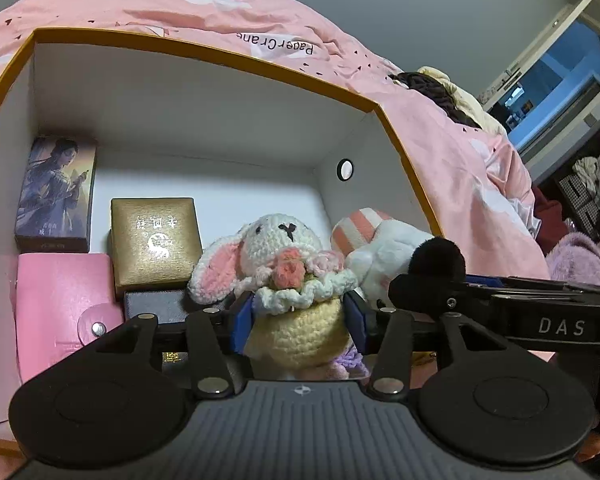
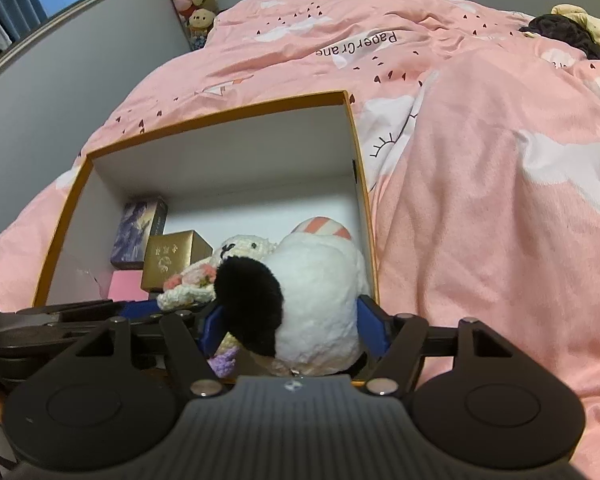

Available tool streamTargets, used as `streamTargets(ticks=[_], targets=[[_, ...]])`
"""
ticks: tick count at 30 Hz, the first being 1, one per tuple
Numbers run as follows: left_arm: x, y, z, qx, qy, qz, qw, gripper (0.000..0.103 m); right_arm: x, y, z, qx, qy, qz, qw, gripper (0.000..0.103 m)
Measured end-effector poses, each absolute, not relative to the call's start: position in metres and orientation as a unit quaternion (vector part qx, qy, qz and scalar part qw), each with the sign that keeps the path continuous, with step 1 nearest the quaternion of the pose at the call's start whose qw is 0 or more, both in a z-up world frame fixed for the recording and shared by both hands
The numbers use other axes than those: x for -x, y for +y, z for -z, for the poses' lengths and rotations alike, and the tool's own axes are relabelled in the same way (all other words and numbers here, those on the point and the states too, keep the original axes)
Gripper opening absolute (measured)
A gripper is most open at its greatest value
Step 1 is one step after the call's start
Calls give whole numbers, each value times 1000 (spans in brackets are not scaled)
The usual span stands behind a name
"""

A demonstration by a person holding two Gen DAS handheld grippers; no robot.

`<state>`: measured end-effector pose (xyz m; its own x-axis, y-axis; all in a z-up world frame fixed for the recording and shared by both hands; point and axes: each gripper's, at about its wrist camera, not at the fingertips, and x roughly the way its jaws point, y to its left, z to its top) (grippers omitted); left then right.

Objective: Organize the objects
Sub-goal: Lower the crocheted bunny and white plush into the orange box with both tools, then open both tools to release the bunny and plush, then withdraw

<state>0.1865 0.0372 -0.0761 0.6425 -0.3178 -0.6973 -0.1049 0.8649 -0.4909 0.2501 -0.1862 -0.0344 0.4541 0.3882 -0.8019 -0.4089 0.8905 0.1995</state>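
One crochet bunny [image 1: 296, 280] in left gripper [image 1: 298, 320], one white plush [image 2: 320, 300] in right gripper [image 2: 296, 324]

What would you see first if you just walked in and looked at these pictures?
First, the crocheted bunny with pink ears, pinched between the blue pads of the left tool over the orange-rimmed box. Right beside it, the right tool grips a white plush toy with a black pompom. Behind everything spreads a big pink quilt.
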Motion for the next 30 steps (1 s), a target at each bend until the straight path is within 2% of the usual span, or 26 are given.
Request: streamTargets(ticks=[11, 15, 19, 23, 25, 26, 30], targets=[[-189, 24, 80, 221, 422, 60, 877, 60, -241, -182, 15, 55, 445, -237, 862, 71], [-190, 22, 81, 210, 420, 65, 880, 63, -242, -179, 10, 57, 440, -244, 862, 45], [-188, 27, 76, 217, 422, 67, 878, 63, -245, -170, 12, 80, 436, -244, 863, 38], [-181, 37, 64, 234, 421, 85, 873, 63, -250, -173, 18, 80, 453, -239, 855, 36], [-178, 45, 59, 248, 420, 90, 868, 53, -248, -173, 22, 88, 461, -241, 850, 35], [-177, 47, 58, 253, 422, 90, 866, 43, -248, -173, 26, 94, 468, -241, 845, 34], [-181, 52, 62, 260, 431, 93, 859, 38, -243, -170, 37, 115, 486, -242, 832, 33]])
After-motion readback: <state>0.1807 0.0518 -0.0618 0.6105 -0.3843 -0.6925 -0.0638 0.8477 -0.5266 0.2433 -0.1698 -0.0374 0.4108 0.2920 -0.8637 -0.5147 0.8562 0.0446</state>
